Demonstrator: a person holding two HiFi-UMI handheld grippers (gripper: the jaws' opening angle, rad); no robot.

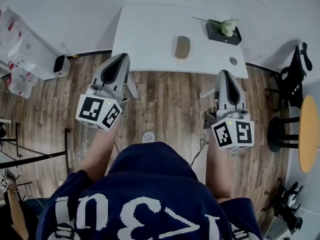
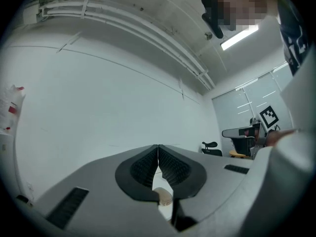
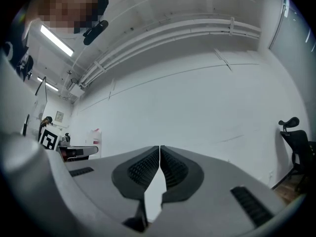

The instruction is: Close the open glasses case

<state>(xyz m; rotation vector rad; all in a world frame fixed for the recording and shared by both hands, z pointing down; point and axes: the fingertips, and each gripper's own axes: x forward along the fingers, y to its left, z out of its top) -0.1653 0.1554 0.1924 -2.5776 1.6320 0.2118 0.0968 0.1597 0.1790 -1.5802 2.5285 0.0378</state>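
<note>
Though far off, glasses case [image 1: 182,47] indistinct

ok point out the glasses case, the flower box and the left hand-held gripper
glasses case [image 1: 182,47], head view, middle of its top
flower box [image 1: 217,33], head view, black wall
left hand-held gripper [image 1: 122,57], head view, tips of its shut jaws
</note>
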